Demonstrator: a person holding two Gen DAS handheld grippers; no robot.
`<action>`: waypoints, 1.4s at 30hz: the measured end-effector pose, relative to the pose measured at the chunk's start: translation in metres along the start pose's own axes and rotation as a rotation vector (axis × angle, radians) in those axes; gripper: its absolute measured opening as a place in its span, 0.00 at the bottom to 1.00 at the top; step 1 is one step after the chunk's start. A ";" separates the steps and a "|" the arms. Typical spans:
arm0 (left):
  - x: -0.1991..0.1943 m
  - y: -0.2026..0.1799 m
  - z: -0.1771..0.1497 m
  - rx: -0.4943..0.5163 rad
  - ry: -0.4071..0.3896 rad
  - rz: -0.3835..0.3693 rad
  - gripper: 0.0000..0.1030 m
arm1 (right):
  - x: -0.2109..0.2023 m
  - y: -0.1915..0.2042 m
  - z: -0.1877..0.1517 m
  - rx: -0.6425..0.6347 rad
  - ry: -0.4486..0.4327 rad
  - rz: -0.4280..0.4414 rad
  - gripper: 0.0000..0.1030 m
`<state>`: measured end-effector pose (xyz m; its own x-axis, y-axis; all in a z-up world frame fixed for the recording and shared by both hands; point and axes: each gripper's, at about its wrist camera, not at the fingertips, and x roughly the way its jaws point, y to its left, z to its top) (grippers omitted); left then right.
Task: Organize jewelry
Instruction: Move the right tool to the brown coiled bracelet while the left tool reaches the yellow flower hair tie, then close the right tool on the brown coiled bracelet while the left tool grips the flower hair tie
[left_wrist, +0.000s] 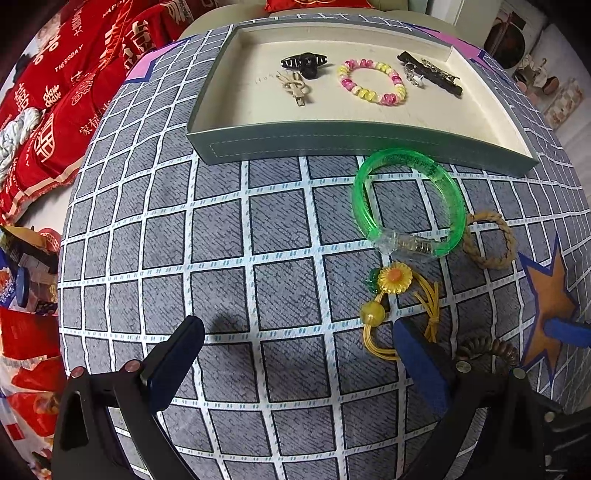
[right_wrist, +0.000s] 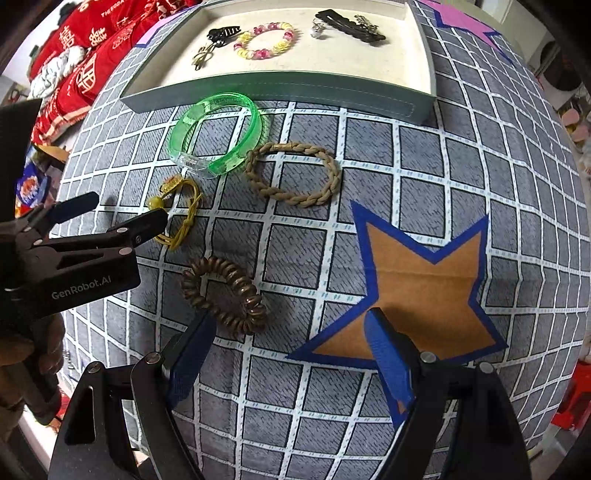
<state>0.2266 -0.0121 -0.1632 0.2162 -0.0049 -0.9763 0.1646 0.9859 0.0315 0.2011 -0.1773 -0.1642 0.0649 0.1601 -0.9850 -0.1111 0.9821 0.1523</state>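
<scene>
**Both tongs spread above the loose jewelry**

A grey checked cloth (left_wrist: 229, 236) covers the table; a shallow tray (left_wrist: 332, 142) sits at its far edge, holding a black claw clip (left_wrist: 303, 63), a beige bow clip (left_wrist: 295, 86), a pink-and-yellow beaded bracelet (left_wrist: 371, 82), a small silver piece (left_wrist: 413, 74) and a dark barrette (left_wrist: 432, 74). Just in front of the tray's near wall lies a green bangle (right_wrist: 218, 136); a braided tan hair tie (right_wrist: 293, 173) lies beside it, touching or just apart; a yellow flower hair tie (left_wrist: 397, 299) and a brown spiral hair tie (right_wrist: 225, 291) lie nearer. The left gripper (left_wrist: 295, 354) is spread, nothing between its pads, one finger over the yellow cord; the right gripper (right_wrist: 290, 350) is also spread and empty, near the spiral tie, by an orange star patch (right_wrist: 424, 284).
</scene>
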 end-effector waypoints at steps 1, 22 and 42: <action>0.002 0.000 0.002 0.003 0.000 0.002 1.00 | 0.001 0.001 0.001 -0.004 -0.001 -0.009 0.81; -0.011 -0.028 0.002 0.088 -0.038 -0.073 0.49 | 0.012 0.043 0.019 -0.119 -0.043 -0.125 0.15; -0.036 -0.028 -0.014 0.011 -0.060 -0.178 0.21 | -0.008 -0.005 -0.009 0.022 -0.020 0.010 0.13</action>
<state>0.2005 -0.0367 -0.1317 0.2400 -0.1899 -0.9520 0.2155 0.9666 -0.1385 0.1922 -0.1844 -0.1575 0.0835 0.1716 -0.9816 -0.0904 0.9823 0.1641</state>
